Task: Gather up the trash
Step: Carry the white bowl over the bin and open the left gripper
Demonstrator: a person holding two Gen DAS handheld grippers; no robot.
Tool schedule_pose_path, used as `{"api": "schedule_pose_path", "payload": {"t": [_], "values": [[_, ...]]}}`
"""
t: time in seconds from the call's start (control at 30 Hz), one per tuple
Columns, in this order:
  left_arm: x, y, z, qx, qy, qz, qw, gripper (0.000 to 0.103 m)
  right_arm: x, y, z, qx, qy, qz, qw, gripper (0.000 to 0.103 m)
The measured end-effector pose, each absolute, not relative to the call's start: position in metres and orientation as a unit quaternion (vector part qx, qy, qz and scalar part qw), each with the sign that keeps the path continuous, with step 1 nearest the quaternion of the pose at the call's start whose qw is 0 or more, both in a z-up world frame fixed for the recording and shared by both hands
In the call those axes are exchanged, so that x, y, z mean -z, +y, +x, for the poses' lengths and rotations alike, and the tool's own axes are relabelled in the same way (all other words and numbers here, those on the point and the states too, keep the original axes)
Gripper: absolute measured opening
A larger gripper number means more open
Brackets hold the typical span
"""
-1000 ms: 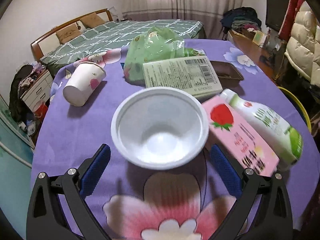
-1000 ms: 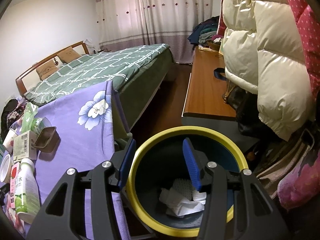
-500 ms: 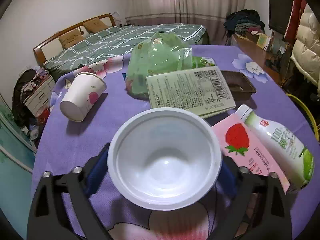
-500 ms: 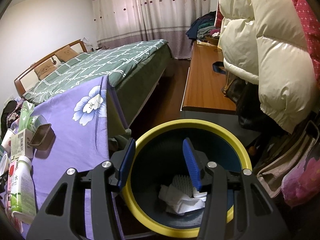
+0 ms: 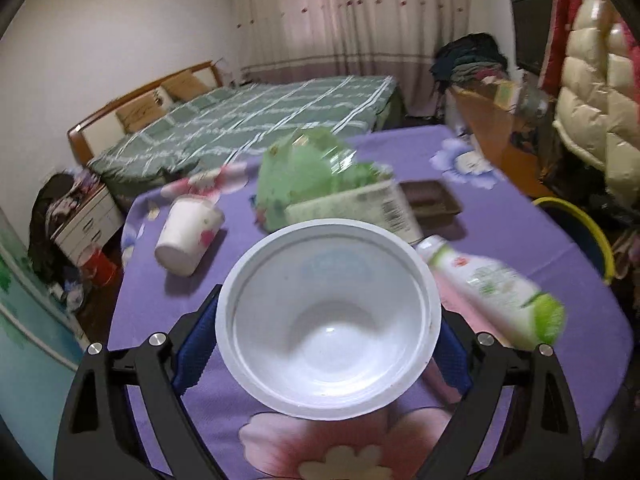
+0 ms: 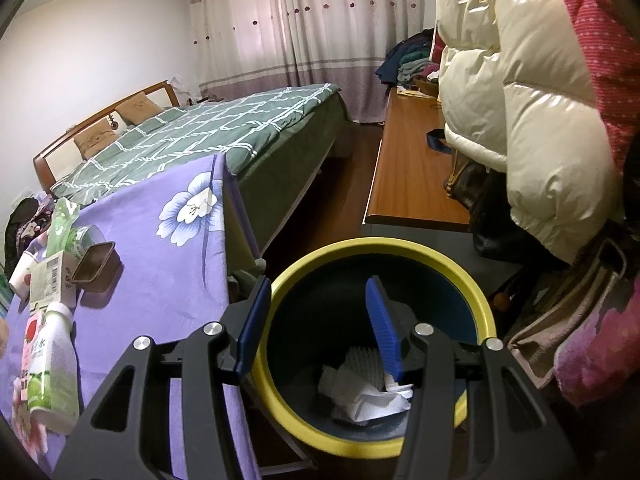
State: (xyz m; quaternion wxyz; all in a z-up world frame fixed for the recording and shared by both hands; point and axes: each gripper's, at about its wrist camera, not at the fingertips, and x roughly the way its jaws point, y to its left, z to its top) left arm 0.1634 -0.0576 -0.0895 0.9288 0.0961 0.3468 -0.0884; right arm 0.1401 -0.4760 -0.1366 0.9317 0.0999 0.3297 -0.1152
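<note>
1. Between the left gripper (image 5: 328,338) fingers: white bowl (image 5: 328,320), clamped, now lifted off the purple tablecloth (image 5: 520,216); a second ago it sat on the cloth, fingers spread.
2. Right gripper (image 6: 316,328) unchanged, spread and empty over the yellow-rimmed bin (image 6: 476,300), crumpled paper (image 6: 360,392) inside.
3. On the cloth: paper cup (image 5: 186,236), green bag (image 5: 304,172), bottle (image 5: 496,286), brown tray (image 5: 430,198). Bedroom, green bed (image 5: 256,124), curtains (image 5: 352,16).

- The white bowl (image 5: 328,316) covers most of the left gripper's (image 5: 328,344) blue fingers (image 5: 196,344); where they meet its wall is hidden.
- The bottle (image 5: 496,292), paper cup (image 5: 188,236), green bag (image 5: 304,172) and label print are smeared by blur.
- The pink carton (image 6: 32,332) is mostly hidden behind the bottle.
- The bin's (image 6: 476,300) crumpled white trash (image 6: 364,388) is partly hidden by a right finger.
</note>
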Motion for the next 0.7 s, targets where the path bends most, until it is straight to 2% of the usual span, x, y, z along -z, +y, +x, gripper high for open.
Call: {"api": "schedule_pose_path", "payload": {"t": [0.3,0.4,0.7], "values": [[0.054,-0.142,0.162,0.201,0.315,0.111,0.921,0.09,0.13,-0.488,0.092,0.134,0.322,0.097,0.932,0.048],[0.048,-0.184,0.17,0.239,0.312,0.119,0.912,0.09,0.129,-0.498,0.076,0.142,0.318,0.104,0.932,0.051],[0.055,-0.319,0.185,0.335,0.325,0.143,0.873,0.09,0.127,-0.529,0.044,0.177,0.305,0.113,0.929,0.053]]}}
